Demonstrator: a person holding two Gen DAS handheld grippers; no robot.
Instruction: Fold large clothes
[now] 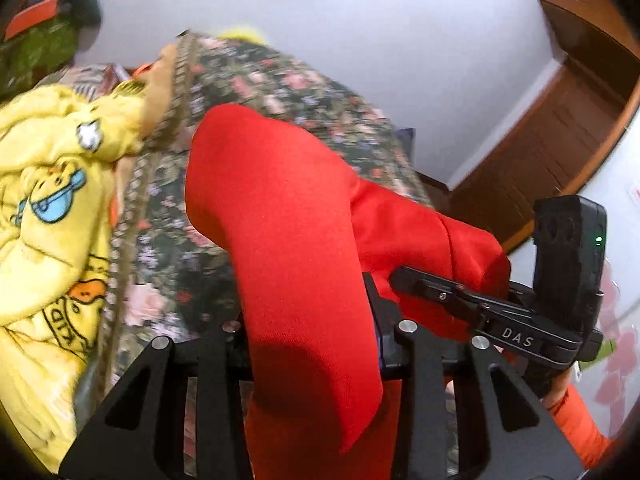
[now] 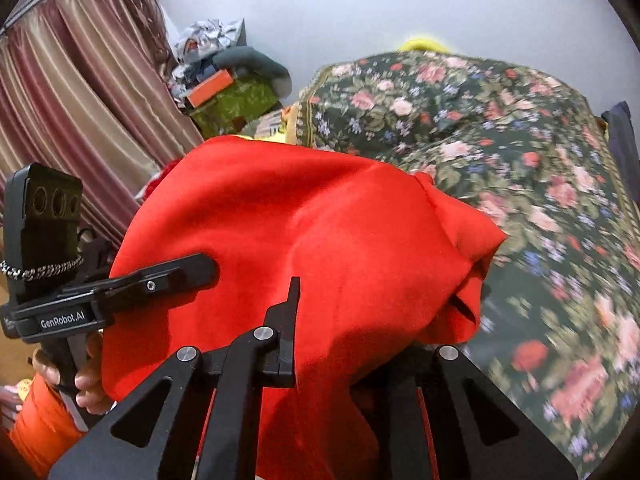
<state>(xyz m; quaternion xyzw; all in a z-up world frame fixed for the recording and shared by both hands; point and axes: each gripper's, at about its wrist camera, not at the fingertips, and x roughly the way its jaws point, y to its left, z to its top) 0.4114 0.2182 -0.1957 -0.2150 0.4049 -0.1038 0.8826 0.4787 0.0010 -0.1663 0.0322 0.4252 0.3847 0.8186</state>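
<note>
Grippers tilt downward over the floral bedspread (image 2: 520,152); left gripper (image 1: 312,320) and right gripper (image 2: 328,320) both pinch the red garment (image 1: 280,208), which fills frame centre. Yellow blanket (image 1: 52,184) lies left.

Plain red cloth (image 1: 280,208) over dark green bedspread (image 2: 520,168) with pink roses; left of bedspread, yellow cartoon-print garment (image 1: 52,184); striped pink-beige curtain (image 2: 80,92).

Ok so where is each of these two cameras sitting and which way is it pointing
Left wrist: on the left gripper, angled down at the floral bedspread; red garment drapes its fingers; right gripper and an orange sleeve show at right.
Right wrist: on the right gripper, facing the same bedspread; left gripper, a hand and a striped curtain at left.
Shared: garment, bedspread, white wall.
</note>
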